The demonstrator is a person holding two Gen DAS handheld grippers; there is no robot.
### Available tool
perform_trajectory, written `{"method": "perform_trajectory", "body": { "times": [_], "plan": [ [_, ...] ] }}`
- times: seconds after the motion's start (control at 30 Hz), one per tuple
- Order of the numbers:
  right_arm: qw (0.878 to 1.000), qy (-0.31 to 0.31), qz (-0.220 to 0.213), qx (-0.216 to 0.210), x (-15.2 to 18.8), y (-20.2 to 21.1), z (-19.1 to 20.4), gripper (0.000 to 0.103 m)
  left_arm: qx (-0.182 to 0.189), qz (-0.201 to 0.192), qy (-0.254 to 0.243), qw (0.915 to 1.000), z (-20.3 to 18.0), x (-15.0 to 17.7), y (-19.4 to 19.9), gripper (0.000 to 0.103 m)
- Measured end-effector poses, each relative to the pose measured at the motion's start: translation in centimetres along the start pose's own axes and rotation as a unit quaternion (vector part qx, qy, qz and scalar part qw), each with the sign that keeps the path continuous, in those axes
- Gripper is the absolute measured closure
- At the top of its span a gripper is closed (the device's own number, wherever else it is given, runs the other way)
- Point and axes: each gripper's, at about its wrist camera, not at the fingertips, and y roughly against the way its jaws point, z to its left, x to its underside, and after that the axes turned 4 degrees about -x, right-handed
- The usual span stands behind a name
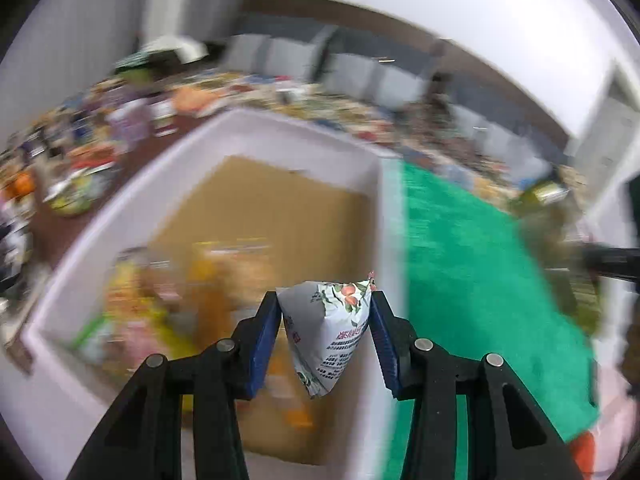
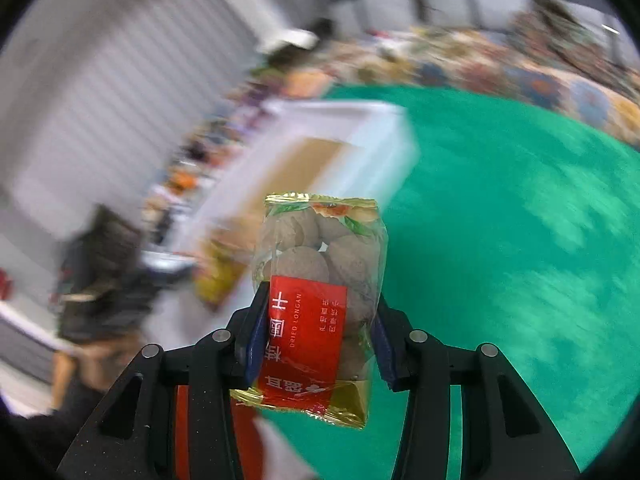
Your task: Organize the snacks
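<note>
My left gripper [image 1: 326, 308] is shut on a small white snack packet [image 1: 328, 332] with a peach and leaf print. It holds the packet above the right inner edge of a white box [image 1: 280, 128] with a cardboard floor. Several blurred snack packs [image 1: 160, 304] lie in the box's near left part. My right gripper [image 2: 320, 312] is shut on a clear dried longan pack [image 2: 320, 280] with a red label and gold ends. It holds the pack above the green mat [image 2: 500, 220], with the white box [image 2: 360, 128] ahead to the left.
A green mat [image 1: 460, 260] lies right of the box. Many loose snacks [image 1: 100, 136] crowd the brown table behind and left of the box. The other gripper [image 1: 560, 232] shows blurred at the right edge. A seated person [image 2: 100, 272] is at the left.
</note>
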Motion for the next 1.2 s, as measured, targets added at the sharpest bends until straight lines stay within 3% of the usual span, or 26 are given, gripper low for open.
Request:
{"method": "perform_trajectory", "body": {
  "times": [0.07, 0.17, 0.27, 0.3, 0.33, 0.4, 0.57, 0.73, 0.83, 0.97, 1.2],
  "plan": [
    [0.999, 0.012, 0.003, -0.038, -1.1, -2.9, 4.5, 0.056, -0.042, 0.013, 0.009, 0.999, 2.9, 0.1, -1.0, 0.058],
    [0.998, 0.036, 0.028, -0.045, -1.1, -8.3, 9.3, 0.055, -0.087, 0.029, 0.016, 0.9956, 5.5, 1.2, -2.1, 0.056],
    [0.997, 0.045, 0.053, -0.024, 0.2, -14.0, 11.3, 0.05, -0.121, 0.038, 0.028, 0.9916, 7.1, 2.8, -2.6, 0.035],
    [0.997, 0.044, 0.058, -0.019, 0.8, -15.4, 11.3, 0.041, -0.128, 0.036, 0.03, 0.9906, 7.4, 3.2, -2.4, 0.024],
    [0.996, 0.044, 0.075, -0.022, 1.7, -17.0, 11.2, 0.032, -0.138, 0.032, 0.032, 0.9893, 7.6, 3.8, -2.0, 0.02],
    [0.995, 0.039, 0.096, -0.014, 2.7, -18.0, 11.0, 0.032, -0.158, 0.027, 0.03, 0.9867, 7.6, 4.4, -1.4, 0.019],
    [0.997, 0.058, 0.044, 0.005, 2.6, -13.8, 10.2, 0.031, -0.197, 0.003, 0.011, 0.9804, 5.7, 4.5, 1.0, 0.015],
    [0.99, 0.119, -0.009, 0.074, 3.0, -9.1, 11.6, 0.019, -0.229, -0.026, 0.032, 0.9725, 3.4, 3.7, 4.0, 0.005],
    [0.985, 0.14, -0.01, 0.104, 2.8, -8.8, 12.2, 0.018, -0.249, -0.056, 0.038, 0.9662, 2.5, 3.6, 5.9, 0.005],
    [0.981, 0.152, -0.017, 0.119, 2.9, -9.4, 13.7, 0.018, -0.237, -0.057, 0.047, 0.9688, 2.8, 3.2, 7.0, 0.005],
    [0.976, 0.173, -0.006, 0.132, 3.5, -10.6, 15.3, 0.018, -0.262, -0.067, 0.034, 0.9621, 2.7, 3.1, 8.1, 0.005]
  ]
}}
